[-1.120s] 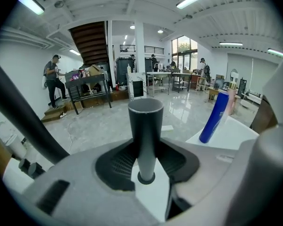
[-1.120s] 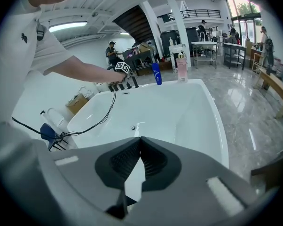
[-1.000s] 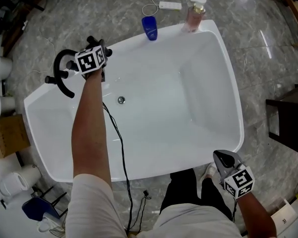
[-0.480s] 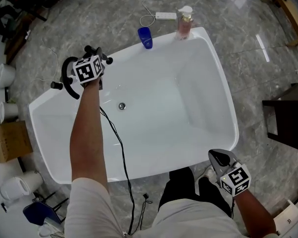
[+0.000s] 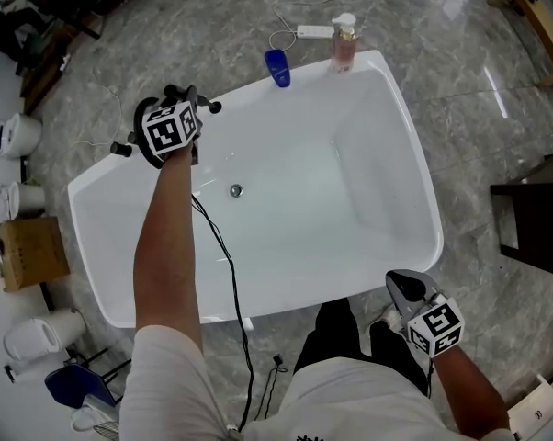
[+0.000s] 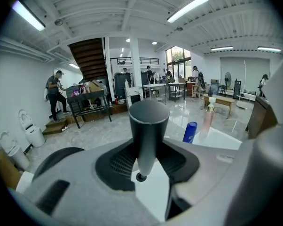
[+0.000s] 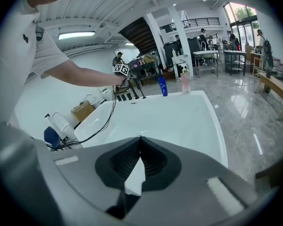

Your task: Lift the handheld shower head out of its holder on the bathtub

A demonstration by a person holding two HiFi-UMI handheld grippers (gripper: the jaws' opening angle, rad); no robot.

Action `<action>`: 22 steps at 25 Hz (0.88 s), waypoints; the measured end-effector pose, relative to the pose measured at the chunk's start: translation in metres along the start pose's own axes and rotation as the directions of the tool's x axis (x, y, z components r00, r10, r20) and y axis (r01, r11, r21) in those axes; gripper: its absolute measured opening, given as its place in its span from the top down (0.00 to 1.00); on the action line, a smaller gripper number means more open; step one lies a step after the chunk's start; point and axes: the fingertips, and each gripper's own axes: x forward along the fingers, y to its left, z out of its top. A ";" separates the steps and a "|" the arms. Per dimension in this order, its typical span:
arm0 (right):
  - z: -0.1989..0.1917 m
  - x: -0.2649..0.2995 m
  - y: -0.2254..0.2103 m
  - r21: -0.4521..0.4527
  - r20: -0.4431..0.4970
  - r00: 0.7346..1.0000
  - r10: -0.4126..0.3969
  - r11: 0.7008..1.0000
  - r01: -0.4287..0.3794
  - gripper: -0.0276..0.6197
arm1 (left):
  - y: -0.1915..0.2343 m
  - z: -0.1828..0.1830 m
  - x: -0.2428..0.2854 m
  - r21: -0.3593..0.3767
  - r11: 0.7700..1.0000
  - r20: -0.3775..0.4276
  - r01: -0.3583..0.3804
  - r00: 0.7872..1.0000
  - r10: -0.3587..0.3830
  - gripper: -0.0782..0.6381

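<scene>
My left gripper (image 5: 178,107) is at the far-left rim of the white bathtub (image 5: 414,145), shut on the black handle of the shower head (image 6: 147,126). In the left gripper view the round handle stands upright between the jaws, clear of the tub. In the head view the marker cube hides most of the black tap fittings (image 5: 122,148) beneath it. My right gripper (image 5: 407,288) hangs over the tub's near right corner, jaws shut and empty, their tips meeting (image 7: 139,139).
A blue bottle (image 5: 276,66) and a pink pump bottle (image 5: 344,44) stand on the tub's far rim, with a power strip (image 5: 315,32) on the floor behind. A black cable (image 5: 217,246) trails over the near rim. A cardboard box (image 5: 30,251) sits left, dark furniture (image 5: 534,219) right.
My left gripper has risen with the shower head, and its cube now covers the curved black spout seen before. The right gripper has risen a little.
</scene>
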 end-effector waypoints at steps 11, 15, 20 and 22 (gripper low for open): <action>0.010 -0.020 0.014 -0.048 0.039 0.999 0.023 0.999 -0.021 0.94 | -0.015 0.027 -0.059 0.015 1.000 0.063 0.005 0.998 -0.006 0.70; 0.012 -0.026 0.022 -0.067 0.043 0.998 0.035 0.997 -0.032 0.94 | -0.021 0.034 -0.079 0.015 1.000 0.083 0.017 0.996 -0.018 0.70; 0.018 -0.033 0.027 -0.085 0.059 0.998 0.038 0.996 -0.033 0.94 | -0.030 0.043 -0.106 0.022 0.999 0.106 0.028 0.994 -0.031 0.70; 0.022 -0.037 0.032 -0.085 0.072 0.997 0.039 0.996 -0.033 0.94 | -0.033 0.046 -0.119 0.027 0.999 0.115 0.026 0.993 -0.029 0.70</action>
